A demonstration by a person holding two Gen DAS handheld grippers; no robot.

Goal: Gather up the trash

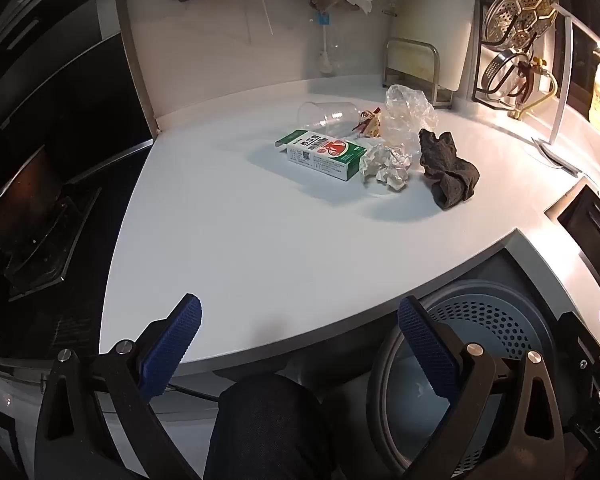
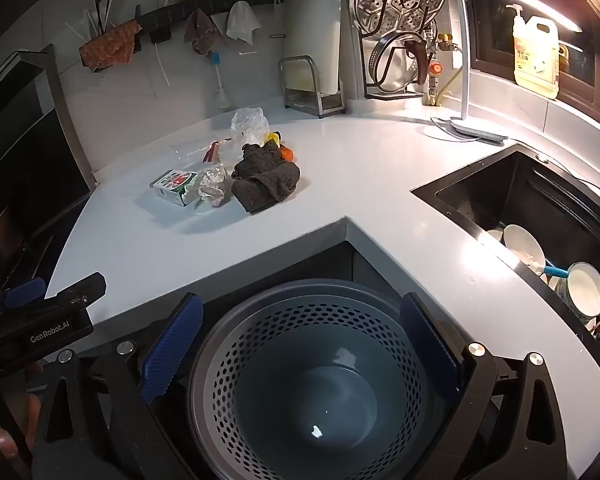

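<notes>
We hold the left gripper (image 1: 300,344) and the right gripper (image 2: 300,344) with jaws fully open, empty. Trash pile, with green carton (image 1: 324,154) and dark rag (image 2: 266,178), sits far on the bench (image 1: 240,240); perforated bin (image 2: 312,380) near.

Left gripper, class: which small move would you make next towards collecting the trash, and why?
Probably reach the left gripper forward to the green carton. Both grippers are open and hold nothing, the trash pile lies untouched on the countertop, and the bin waits below its edge.
</notes>
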